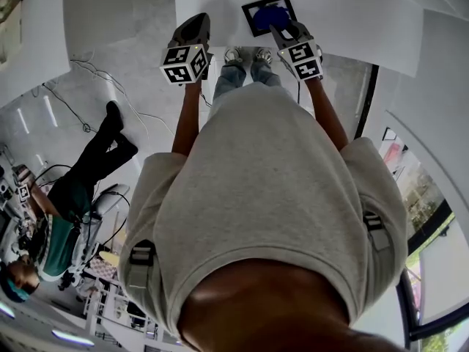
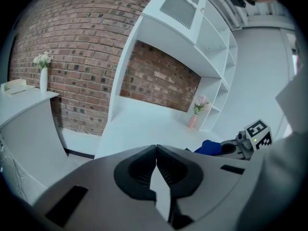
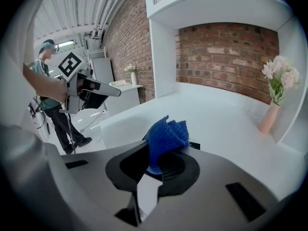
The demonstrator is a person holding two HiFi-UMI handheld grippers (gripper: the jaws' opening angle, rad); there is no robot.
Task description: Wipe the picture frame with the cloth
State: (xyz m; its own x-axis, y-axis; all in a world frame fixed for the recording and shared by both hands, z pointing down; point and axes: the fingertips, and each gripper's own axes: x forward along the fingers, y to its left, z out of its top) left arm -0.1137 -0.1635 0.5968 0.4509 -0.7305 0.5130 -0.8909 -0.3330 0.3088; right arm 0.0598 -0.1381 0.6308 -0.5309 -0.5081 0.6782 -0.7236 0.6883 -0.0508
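Red brick wall (image 3: 226,47) behind big white shelves (image 2: 192,42). Grey floor (image 1: 132,64) at left, another person (image 1: 80,189) there. White tabletop (image 3: 226,124). Dark picture frame (image 1: 249,13) flat on tabletop, near edge. Right gripper (image 3: 161,160) pinching blue cloth (image 3: 166,134), cloth down on frame. Left gripper (image 2: 156,150) left of frame, jaws together, nothing in them. Small pink vase (image 3: 267,117) with flowers far right.

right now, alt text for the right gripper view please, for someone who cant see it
The right gripper is shut on a bunched blue cloth above a white counter. A pink vase of flowers stands at the right before a brick wall, and the left gripper shows at the left.
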